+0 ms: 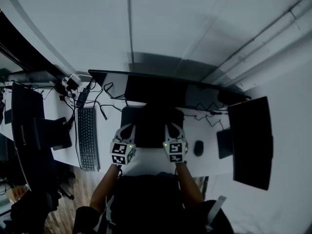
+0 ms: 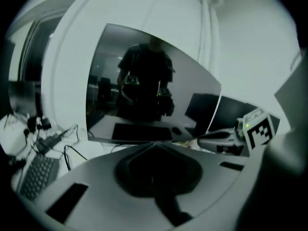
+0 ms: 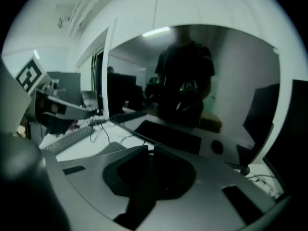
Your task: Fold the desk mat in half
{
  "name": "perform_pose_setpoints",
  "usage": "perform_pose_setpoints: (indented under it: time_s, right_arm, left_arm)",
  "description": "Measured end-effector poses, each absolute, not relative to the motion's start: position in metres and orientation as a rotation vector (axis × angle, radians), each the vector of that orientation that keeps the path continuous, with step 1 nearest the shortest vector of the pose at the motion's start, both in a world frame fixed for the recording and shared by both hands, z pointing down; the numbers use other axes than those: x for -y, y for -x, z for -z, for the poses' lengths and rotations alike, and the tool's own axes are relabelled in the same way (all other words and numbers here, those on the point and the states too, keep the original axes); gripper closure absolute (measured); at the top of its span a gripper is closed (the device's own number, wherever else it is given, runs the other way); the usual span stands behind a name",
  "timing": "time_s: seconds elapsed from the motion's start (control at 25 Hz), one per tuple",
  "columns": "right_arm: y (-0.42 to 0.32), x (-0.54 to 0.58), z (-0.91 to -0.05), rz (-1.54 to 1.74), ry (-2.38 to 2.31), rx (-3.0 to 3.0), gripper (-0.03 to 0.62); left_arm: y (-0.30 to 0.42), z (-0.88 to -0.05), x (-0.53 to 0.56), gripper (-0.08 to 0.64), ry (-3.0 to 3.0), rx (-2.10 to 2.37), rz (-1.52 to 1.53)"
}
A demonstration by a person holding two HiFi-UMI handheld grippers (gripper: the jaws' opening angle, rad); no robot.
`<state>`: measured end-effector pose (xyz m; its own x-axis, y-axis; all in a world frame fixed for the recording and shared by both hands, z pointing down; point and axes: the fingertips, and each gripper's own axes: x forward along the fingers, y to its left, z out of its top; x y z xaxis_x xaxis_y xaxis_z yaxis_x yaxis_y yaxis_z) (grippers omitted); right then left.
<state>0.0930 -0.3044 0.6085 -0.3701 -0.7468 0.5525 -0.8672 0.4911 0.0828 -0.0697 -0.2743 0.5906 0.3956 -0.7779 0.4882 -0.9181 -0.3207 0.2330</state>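
Note:
The black desk mat [image 1: 152, 118] lies on the white desk [image 1: 109, 112] in front of the wide monitor. My left gripper [image 1: 128, 129] is at the mat's near left corner and my right gripper [image 1: 172, 128] at its near right corner. In the left gripper view the jaws [image 2: 154, 147] are shut, and a dark strip of mat [image 2: 168, 207] hangs from between them. In the right gripper view the jaws [image 3: 149, 149] stand nearly together, with a dark fold of mat [image 3: 138, 202] trailing down from them. The mat's near edge is hidden behind both grippers.
A wide monitor [image 1: 165, 89] stands right behind the mat. A keyboard [image 1: 87, 139] lies to the left, a mouse [image 1: 198, 147] to the right. A second dark screen [image 1: 251, 141] stands at the right end, black equipment [image 1: 27, 123] and cables [image 1: 105, 101] at the left.

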Motion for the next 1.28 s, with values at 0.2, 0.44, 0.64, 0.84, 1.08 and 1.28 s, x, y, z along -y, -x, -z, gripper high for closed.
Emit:
perform_pose_setpoints:
  time_s: [0.2,0.44,0.64,0.84,1.08,1.28]
  right_arm:
    - [-0.104,0.274,-0.567,-0.377,-1.412,2.285,0.567]
    - [-0.108,0.234,-0.517,-0.427,-1.497,2.367,0.578]
    - [-0.110,0.200,-0.486,-0.412,-1.549,2.403,0.581]
    - [-0.112,0.174,-0.442,-0.313,-1.603,2.465,0.581]
    - [-0.116,0.163,-0.417,-0.298,-1.635,2.504,0.585]
    - [-0.118,0.162,-0.415,-0.307,-1.646,2.506,0.586]
  left_arm:
    - [0.063,-0.544,0.247,0.555,-2.206,1.414,-0.194]
    - [0.058,-0.488,0.216,0.554,-2.280,1.411,-0.053]
    - [0.059,-0.460,0.191,0.555,-2.341,1.457,-0.060]
    - [0.064,-0.434,0.172,0.555,-2.373,1.513,-0.031]
    - [0.063,-0.426,0.165,0.554,-2.371,1.526,0.008]
    - [0.059,-0.424,0.164,0.554,-2.381,1.522,0.006]
